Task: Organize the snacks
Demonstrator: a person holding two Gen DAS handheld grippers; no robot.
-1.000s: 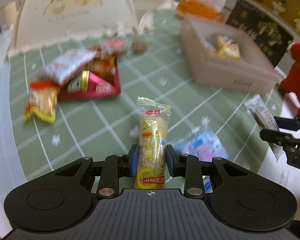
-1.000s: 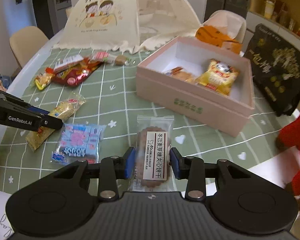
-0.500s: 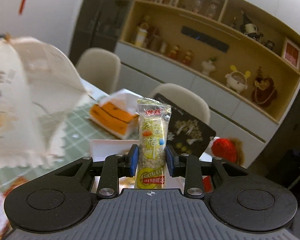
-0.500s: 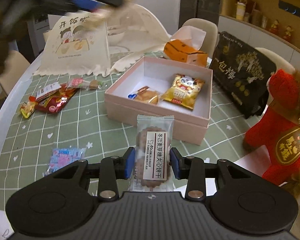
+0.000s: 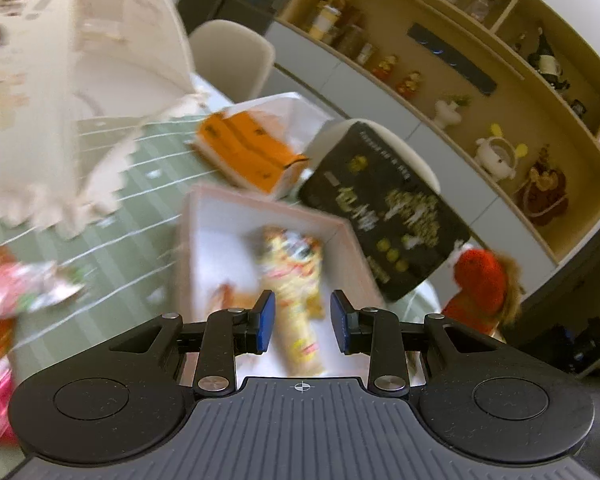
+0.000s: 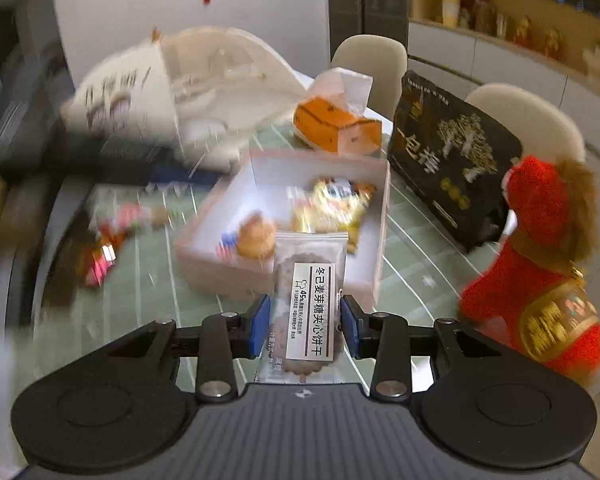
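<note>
Left wrist view: my left gripper (image 5: 300, 322) is spread above the pink box (image 5: 188, 240), the yellow bar (image 5: 300, 320) blurred between its pads, seemingly released.

Right wrist view: my right gripper (image 6: 305, 326) pinches the biscuit packet (image 6: 310, 300); I should clear the box's near wall, then release over bare floor.

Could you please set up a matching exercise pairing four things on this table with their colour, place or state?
Things:
1. cookie packet
2. tissue pack
3. plush toy
4. pink box

Descriptions:
A. red, on the table to the right of the box
B. open on top, with snacks lying inside
C. clamped in the right gripper
D. orange, on the far side of the box

Pairs: 1-C, 2-D, 3-A, 4-B
</note>
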